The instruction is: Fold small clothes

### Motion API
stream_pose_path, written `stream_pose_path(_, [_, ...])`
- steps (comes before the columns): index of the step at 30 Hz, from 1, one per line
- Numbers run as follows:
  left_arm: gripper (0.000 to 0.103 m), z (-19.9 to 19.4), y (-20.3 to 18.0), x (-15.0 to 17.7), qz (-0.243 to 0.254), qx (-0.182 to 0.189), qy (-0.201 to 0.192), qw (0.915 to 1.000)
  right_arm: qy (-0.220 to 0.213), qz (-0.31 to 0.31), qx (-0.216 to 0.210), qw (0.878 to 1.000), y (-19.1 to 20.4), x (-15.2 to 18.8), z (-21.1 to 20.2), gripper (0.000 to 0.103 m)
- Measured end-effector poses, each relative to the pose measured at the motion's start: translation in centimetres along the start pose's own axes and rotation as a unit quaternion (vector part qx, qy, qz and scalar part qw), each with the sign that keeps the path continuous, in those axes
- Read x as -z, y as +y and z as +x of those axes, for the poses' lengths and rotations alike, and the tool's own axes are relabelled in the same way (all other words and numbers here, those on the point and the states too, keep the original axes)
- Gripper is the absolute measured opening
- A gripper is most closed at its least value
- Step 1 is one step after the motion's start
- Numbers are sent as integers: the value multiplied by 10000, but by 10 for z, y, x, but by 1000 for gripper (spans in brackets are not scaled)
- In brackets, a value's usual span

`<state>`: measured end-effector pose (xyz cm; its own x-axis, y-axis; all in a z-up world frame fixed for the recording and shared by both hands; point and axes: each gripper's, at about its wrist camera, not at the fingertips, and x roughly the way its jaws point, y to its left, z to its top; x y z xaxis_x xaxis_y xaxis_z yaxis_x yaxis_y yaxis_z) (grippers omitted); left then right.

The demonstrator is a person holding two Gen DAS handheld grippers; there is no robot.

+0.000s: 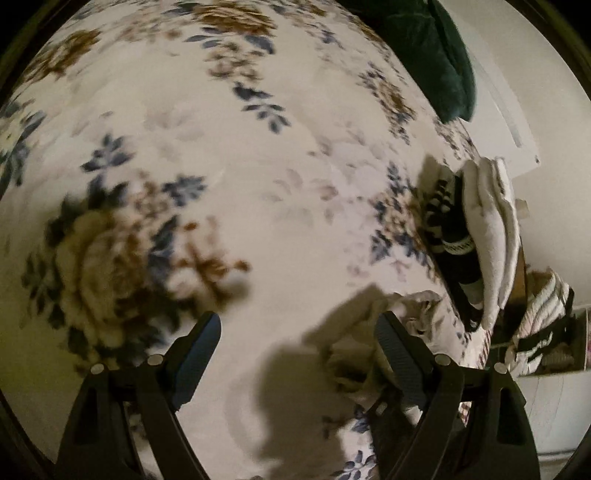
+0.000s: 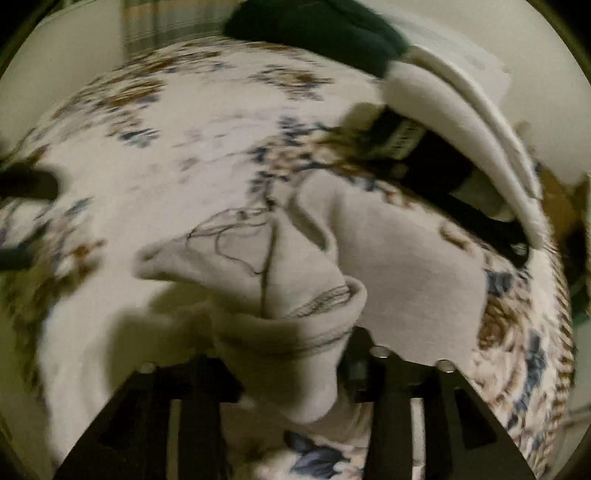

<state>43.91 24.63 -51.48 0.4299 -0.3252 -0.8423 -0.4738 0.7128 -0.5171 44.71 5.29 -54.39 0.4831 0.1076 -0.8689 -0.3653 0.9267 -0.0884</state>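
Right wrist view shows your right gripper clamped on a bunched fold of the beige garment, which lies crumpled on the floral bedsheet just ahead of the fingers, loose dark threads trailing over it. Far right, a stack of folded white and black clothes sits near the bed's edge, a dark green cushion beyond it. From your left wrist view, your left gripper hangs with its fingers spread wide over bare sheet, holding nothing; the garment shows just beside its right finger.
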Motion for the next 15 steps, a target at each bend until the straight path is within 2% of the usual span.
stream_pose_path(2, [86, 4, -16, -1, 163, 153, 52, 9997, 142, 156, -1041, 9943, -13, 5, -12, 69])
stream_pose_path(4, [86, 9, -37, -2, 341, 345, 109, 9988, 232, 589, -1973, 9783, -35, 9, -26, 70])
stream_pose_path(5, [86, 11, -47, -1, 427, 422, 134, 9981, 302, 966, -2468, 9638, -51, 13, -34, 71])
stream_pose_path(6, [86, 14, -57, 0, 533, 510, 178, 9971, 320, 1313, -2703, 9533, -66, 17, -39, 72])
stream_pose_path(8, [86, 25, -84, 4, 815, 716, 311, 9936, 316, 1945, -2907, 9363, -97, 25, -46, 72])
stream_pose_path(11, [86, 48, -121, 16, 1325, 756, 535, 9868, 304, 2800, -2817, 9172, -145, 36, -47, 73])
stream_pose_path(12, [86, 57, -129, 21, 1501, 679, 615, 9844, 290, 2948, -2739, 9150, -155, 38, -45, 73])
stream_pose_path(14, [86, 80, -141, 31, 1876, 271, 734, 9791, 321, 3110, -2434, 9181, -171, 39, -38, 73])
stream_pose_path(15, [86, 94, -138, 33, 2032, -90, 761, 9761, 334, 3182, -2355, 9177, -177, 39, -33, 73])
